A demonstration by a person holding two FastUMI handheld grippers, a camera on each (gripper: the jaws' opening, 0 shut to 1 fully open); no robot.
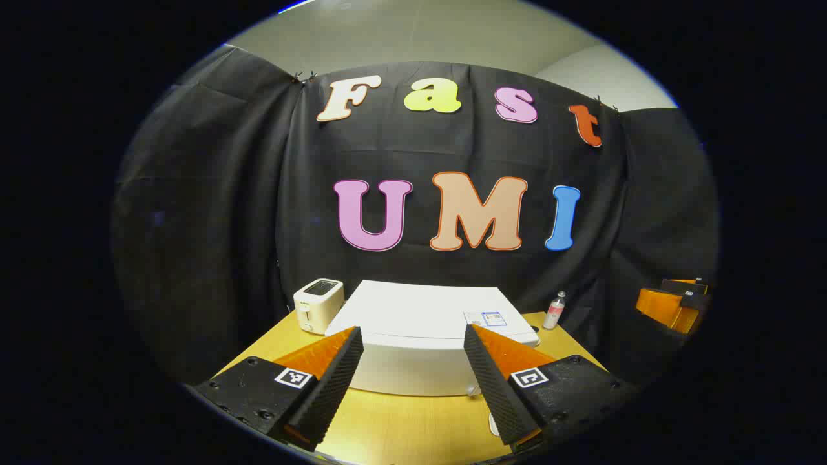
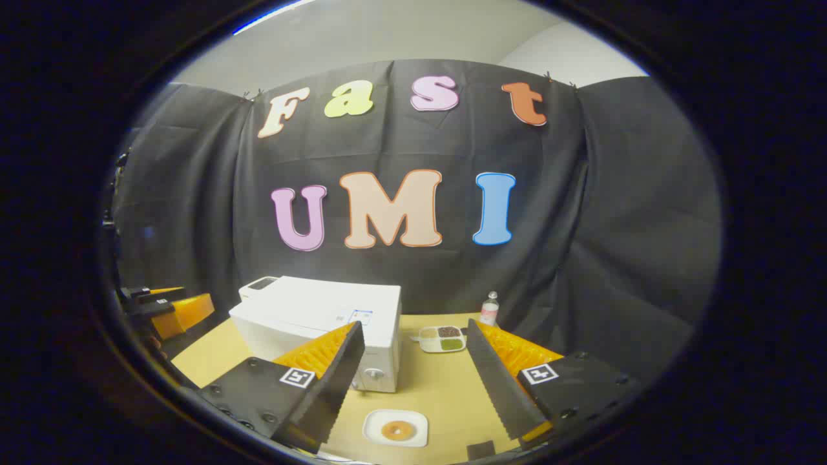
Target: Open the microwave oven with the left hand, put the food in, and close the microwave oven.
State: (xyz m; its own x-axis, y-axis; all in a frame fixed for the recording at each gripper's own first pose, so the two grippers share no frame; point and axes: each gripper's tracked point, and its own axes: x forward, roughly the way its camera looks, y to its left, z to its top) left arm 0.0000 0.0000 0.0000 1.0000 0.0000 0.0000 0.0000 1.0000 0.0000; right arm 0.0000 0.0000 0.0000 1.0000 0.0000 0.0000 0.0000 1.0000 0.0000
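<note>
The white microwave (image 1: 413, 323) stands on the wooden table (image 1: 400, 426) with its door shut, straight ahead of my left gripper (image 1: 412, 330), which hovers open and empty above its front edge. In the right gripper view the microwave (image 2: 310, 316) sits left of centre, its knob (image 2: 373, 373) facing the front. A small white plate with a round brown piece of food (image 2: 395, 429) lies on the table in front of it, just below and between the fingers of my right gripper (image 2: 415, 325), also open and empty. My left gripper (image 2: 165, 307) shows at the far left there.
A white toaster (image 1: 318, 303) stands left of the microwave. A small bottle (image 1: 554, 311) stands at the back right. A divided tray with several foods (image 2: 442, 338) lies right of the microwave. My right gripper (image 1: 672, 303) shows at the right of the left gripper view.
</note>
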